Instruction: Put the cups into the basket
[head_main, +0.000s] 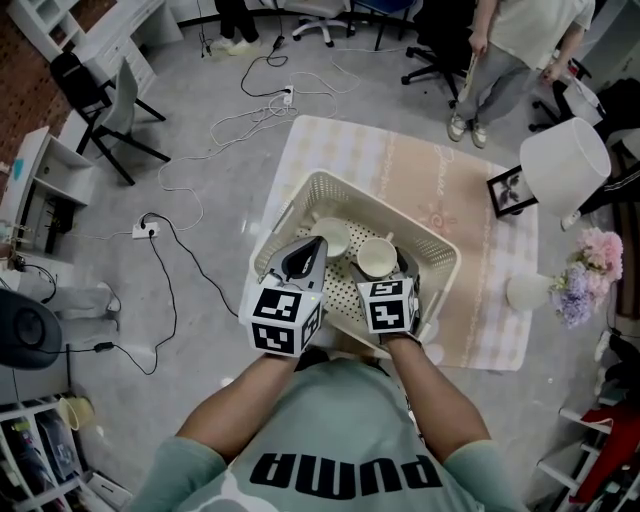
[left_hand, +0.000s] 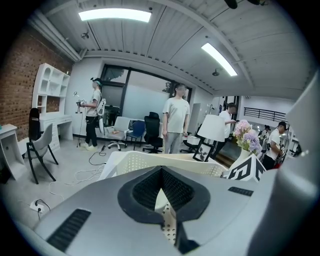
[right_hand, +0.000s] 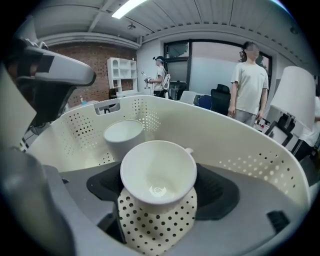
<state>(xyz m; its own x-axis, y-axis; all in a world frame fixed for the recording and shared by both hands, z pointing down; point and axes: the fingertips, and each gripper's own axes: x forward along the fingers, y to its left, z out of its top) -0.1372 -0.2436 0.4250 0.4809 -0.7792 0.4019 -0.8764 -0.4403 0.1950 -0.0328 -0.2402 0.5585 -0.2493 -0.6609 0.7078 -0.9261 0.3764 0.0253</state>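
A cream perforated basket (head_main: 290, 215) stands on a table with a checked cloth. Two white cups are inside it. One cup (head_main: 331, 238) (right_hand: 121, 134) rests on the basket floor towards the far side. My right gripper (head_main: 382, 272) (right_hand: 157, 176) is lowered into the basket and shut on the other cup (head_main: 376, 256) (right_hand: 159, 170), just over the dotted floor. The left gripper (head_main: 303, 258) (left_hand: 161, 172) hovers at the basket's near left rim, shut and empty. A third white cup (head_main: 527, 291) sits on the cloth to the right of the basket.
At the table's right end are a white lamp (head_main: 565, 165), a small picture frame (head_main: 509, 190) and a bunch of flowers (head_main: 583, 275). Cables and a power strip (head_main: 145, 230) lie on the floor to the left. A person (head_main: 520, 50) stands beyond the table.
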